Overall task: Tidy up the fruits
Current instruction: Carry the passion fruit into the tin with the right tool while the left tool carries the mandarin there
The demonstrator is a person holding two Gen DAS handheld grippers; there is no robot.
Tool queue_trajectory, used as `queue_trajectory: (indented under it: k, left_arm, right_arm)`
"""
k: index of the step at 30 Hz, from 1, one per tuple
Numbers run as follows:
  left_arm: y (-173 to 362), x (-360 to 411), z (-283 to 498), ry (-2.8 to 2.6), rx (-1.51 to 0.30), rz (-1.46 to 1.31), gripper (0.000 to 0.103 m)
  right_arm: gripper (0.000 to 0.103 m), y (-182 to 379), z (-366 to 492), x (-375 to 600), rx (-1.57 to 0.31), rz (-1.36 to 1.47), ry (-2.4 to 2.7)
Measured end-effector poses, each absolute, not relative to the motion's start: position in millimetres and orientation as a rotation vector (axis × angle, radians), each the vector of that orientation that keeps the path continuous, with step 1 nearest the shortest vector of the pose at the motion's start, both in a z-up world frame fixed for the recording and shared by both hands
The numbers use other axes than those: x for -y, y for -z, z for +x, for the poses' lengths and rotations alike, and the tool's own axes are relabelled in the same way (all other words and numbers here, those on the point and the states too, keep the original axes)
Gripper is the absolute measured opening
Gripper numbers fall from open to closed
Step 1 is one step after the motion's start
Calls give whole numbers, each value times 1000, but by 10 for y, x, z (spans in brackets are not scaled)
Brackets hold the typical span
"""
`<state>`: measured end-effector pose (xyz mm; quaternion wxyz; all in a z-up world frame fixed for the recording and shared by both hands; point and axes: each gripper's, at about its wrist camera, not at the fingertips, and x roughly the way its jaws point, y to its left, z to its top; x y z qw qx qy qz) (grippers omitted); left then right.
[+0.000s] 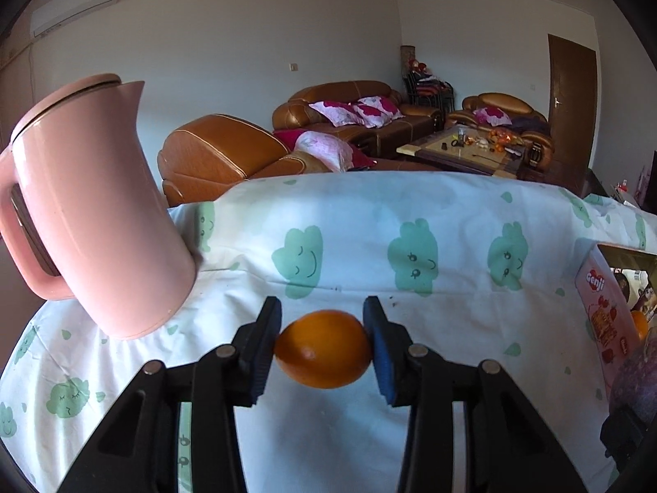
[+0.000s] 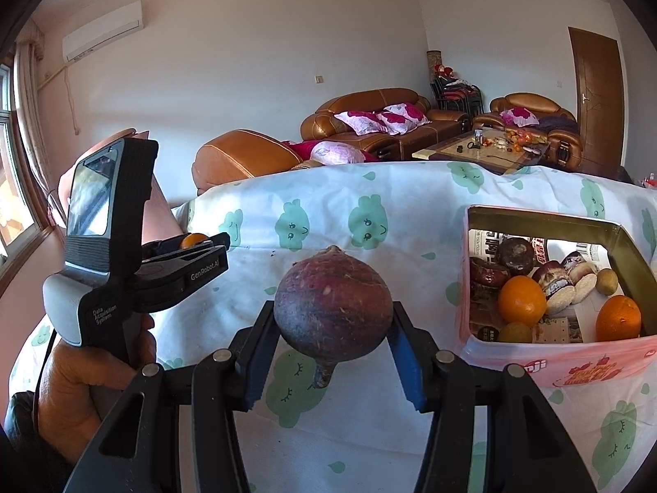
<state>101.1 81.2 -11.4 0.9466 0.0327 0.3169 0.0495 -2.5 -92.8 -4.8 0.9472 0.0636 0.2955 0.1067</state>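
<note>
The left gripper [image 1: 323, 349] is clamped on an orange [image 1: 324, 349], its two blue pads pressing the fruit's left and right sides and holding it clear above the cloth [image 1: 451, 328], a white sheet printed with green smiling clouds that covers the table. In the right wrist view this same gripper [image 2: 197, 242] shows from the side, held in the person's left hand [image 2: 82, 374], with a sliver of the orange [image 2: 194, 239] visible between its tips, well to the left of the tin [image 2: 546, 363]. The right gripper [image 2: 333, 328] is clamped on a round dark-purple fruit [image 2: 333, 300], its stub pointing down and its pointed end up, held above the cloth [image 2: 369, 431] just left of the tin. The tin is a pink open box standing on the cloth, lined with printed paper; inside it lie two oranges [image 2: 521, 300], one near the middle and one by the near right corner, several dark brown round items toward the far left corner, some pale cut pieces near the middle, and a small yellow-green fruit by the right wall. In the left wrist view the tin [image 1: 603, 308] sits at the right edge, with the purple fruit [image 1: 636, 378] blurred just in front of it. A pink jug [image 1: 94, 213] with a lid stands on the cloth to the left of the tin, beyond the left gripper. Past the table, farther from the tin, are brown leather sofas [image 1: 341, 111] with pink flowered cushions, a low coffee table [image 1: 472, 148] and a brown door [image 1: 570, 94].
</note>
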Motion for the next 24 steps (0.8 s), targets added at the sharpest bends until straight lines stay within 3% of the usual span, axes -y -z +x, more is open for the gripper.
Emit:
queue_trajectory:
  k: [24]
  left_arm:
    - [63,-46,201,-42,-596,45,43]
  right_arm:
    - [54,-69,-362,1351,-514,29,-115]
